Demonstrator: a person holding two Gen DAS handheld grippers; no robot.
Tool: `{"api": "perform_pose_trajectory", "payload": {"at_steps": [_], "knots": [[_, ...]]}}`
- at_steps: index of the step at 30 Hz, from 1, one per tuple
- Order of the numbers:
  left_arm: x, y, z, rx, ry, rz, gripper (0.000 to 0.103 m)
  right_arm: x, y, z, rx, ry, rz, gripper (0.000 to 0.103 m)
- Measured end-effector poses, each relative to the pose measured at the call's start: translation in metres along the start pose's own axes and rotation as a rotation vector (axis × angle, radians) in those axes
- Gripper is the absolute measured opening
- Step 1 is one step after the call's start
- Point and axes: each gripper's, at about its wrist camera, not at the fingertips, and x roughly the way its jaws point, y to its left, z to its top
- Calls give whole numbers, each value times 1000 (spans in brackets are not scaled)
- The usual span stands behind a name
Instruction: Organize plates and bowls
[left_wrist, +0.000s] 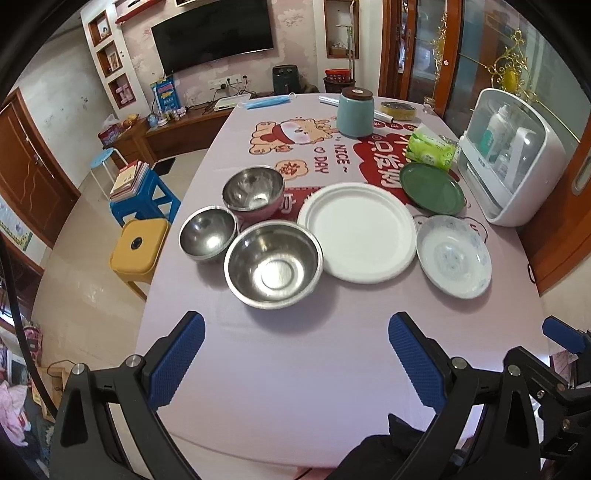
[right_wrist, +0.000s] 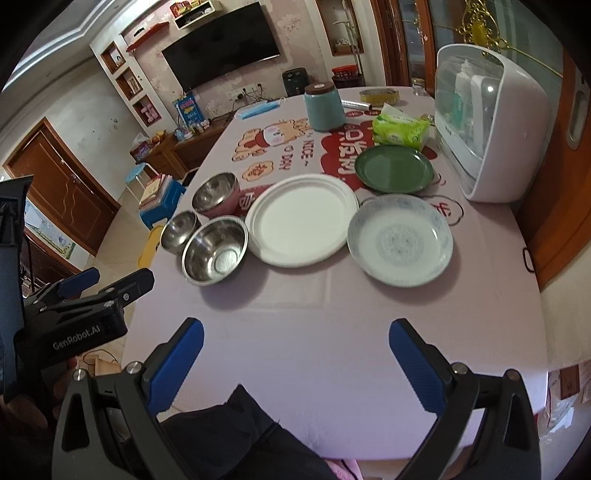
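Observation:
On the pink tablecloth stand a large steel bowl, a small steel bowl left of it, and a pink-sided steel bowl behind. To the right lie a white plate, a blue-patterned dish and a green plate. My left gripper is open and empty above the near table, short of the bowls. My right gripper is open and empty too, short of the plates.
A white dish cabinet stands at the table's right edge. A teal canister, green tissue pack and yellow tin sit at the back. Yellow and blue stools stand left of the table.

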Motion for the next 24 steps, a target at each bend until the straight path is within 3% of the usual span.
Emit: {"api": "perform_pose_trajectory", "payload": {"at_steps": [9, 24], "knots": [[24, 8, 59, 37, -17, -5, 99, 19, -16, 48, 5, -41, 32, 101], [106, 26, 141, 48, 63, -52, 99, 79, -41, 122, -124, -71, 75, 101]]}}
